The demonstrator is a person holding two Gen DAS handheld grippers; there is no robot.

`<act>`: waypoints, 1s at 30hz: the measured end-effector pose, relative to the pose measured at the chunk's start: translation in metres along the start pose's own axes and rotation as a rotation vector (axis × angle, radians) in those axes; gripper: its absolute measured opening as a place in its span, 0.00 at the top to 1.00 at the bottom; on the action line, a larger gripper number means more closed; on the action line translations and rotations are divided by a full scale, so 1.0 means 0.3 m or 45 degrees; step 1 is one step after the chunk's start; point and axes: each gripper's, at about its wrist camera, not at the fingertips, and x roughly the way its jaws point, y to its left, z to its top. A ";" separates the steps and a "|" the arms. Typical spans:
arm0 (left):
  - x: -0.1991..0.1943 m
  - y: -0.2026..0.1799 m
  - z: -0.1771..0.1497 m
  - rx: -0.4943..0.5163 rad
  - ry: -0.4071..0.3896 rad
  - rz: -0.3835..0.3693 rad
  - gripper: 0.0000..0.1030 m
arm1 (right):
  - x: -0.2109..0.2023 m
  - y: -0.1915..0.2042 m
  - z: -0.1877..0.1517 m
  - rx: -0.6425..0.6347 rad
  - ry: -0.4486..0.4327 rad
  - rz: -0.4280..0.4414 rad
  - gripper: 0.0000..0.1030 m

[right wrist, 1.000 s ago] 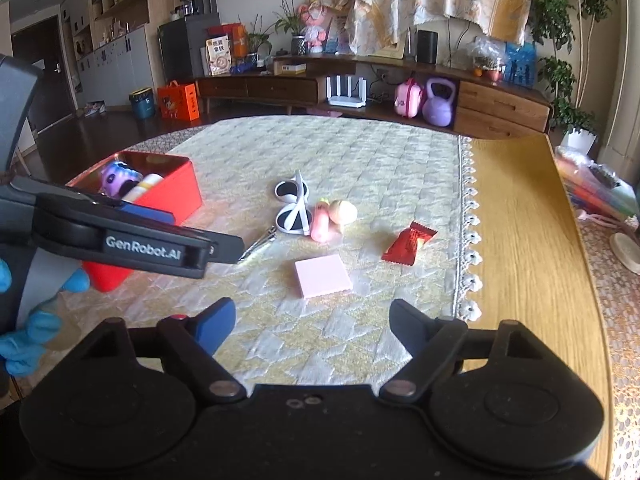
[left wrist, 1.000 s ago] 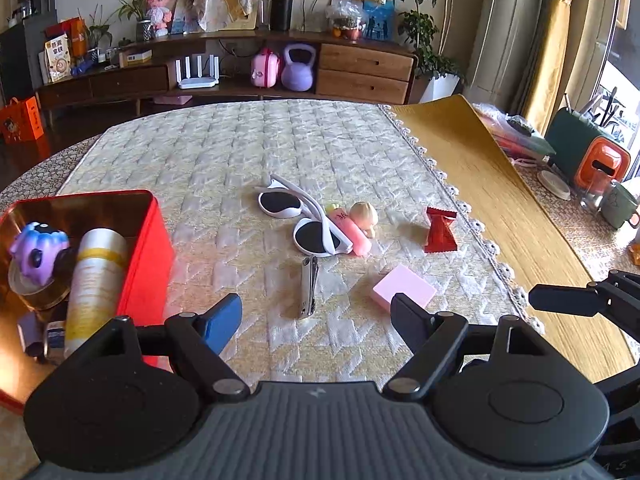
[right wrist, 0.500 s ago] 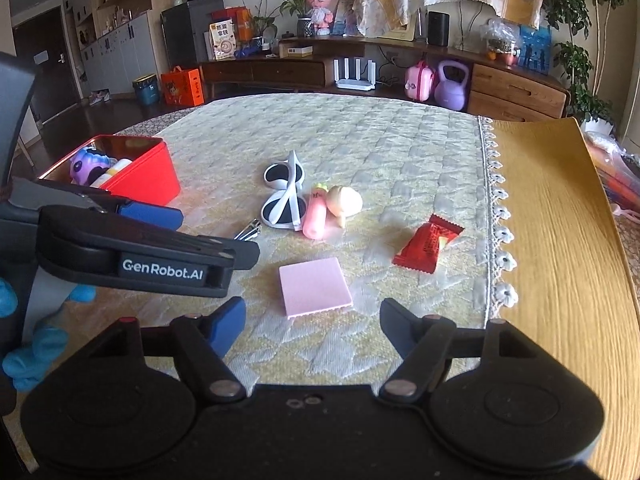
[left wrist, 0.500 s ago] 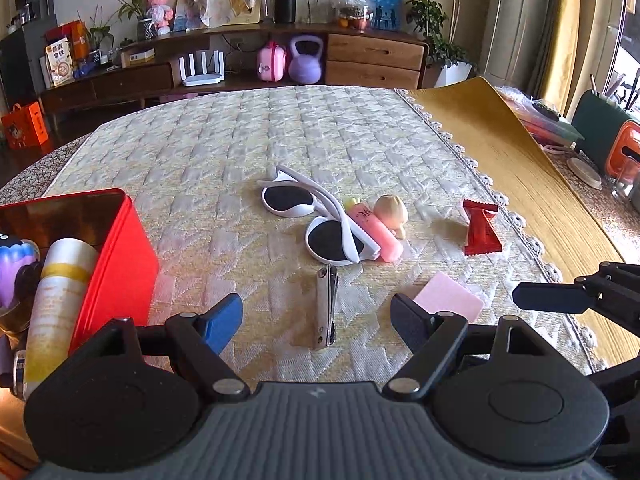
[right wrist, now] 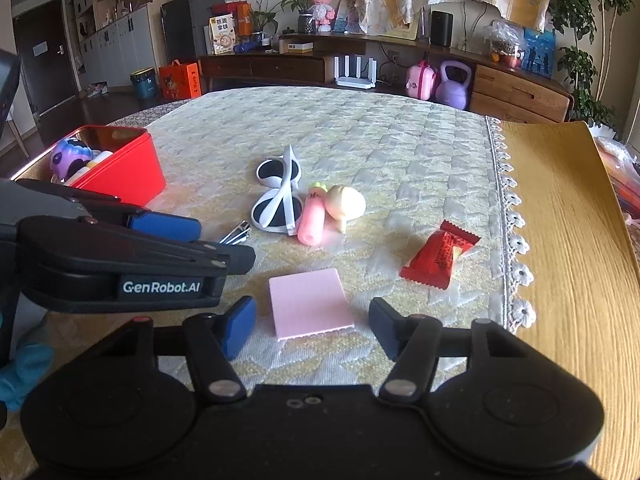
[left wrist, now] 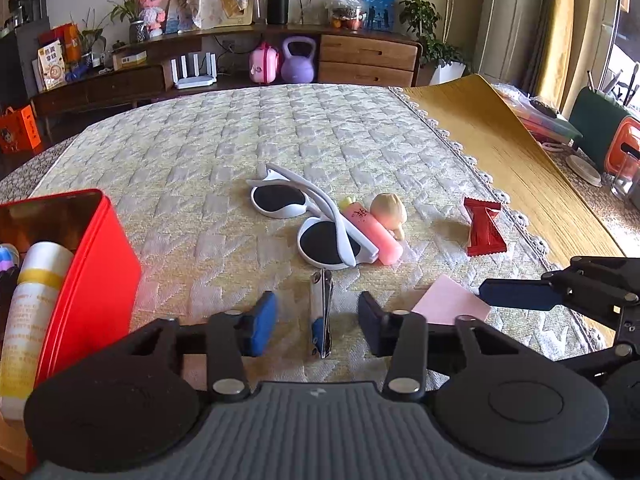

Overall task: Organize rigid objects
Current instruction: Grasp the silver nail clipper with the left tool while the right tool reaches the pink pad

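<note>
Two grippers are held low over the desk (left wrist: 520, 168), which is covered by a quilted cloth (left wrist: 280, 128). Left gripper (left wrist: 318, 326): jaws have just been closing, with the nail clipper (left wrist: 322, 312) lying flat on the cloth between them; a gap is seen on both sides, so no contact, no grip. Right gripper (right wrist: 312, 326): jaws have also just been closing around the near edge of the pink notepad (right wrist: 309, 301), which lies flat; pads are apart from it, not gripping.

Beyond the clipper, white sunglasses (left wrist: 308, 220) are seen, with a pink tube (left wrist: 372, 234) touching their right side and a small cream figurine (left wrist: 389, 210) just beside the tube. A red candy wrapper (left wrist: 482, 227) is placed farther right, near the cloth's lace edge. A red tin (left wrist: 100, 264) is set at the left, holding a white bottle (left wrist: 34, 300) and a purple toy (right wrist: 70, 156). A blue-gloved hand (right wrist: 20, 372) is visible behind the left gripper in the right wrist view.
</note>
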 end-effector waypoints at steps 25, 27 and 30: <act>-0.057 -0.001 -0.005 0.005 -0.008 -0.048 0.89 | -0.081 0.042 0.005 0.029 -0.015 -0.086 0.58; -0.079 0.002 -0.005 -0.005 -0.009 -0.060 0.90 | -0.105 0.054 0.011 0.030 -0.020 -0.088 0.58; -0.115 0.007 -0.003 -0.019 -0.013 -0.078 0.91 | -0.146 0.077 0.019 0.021 -0.030 -0.089 0.58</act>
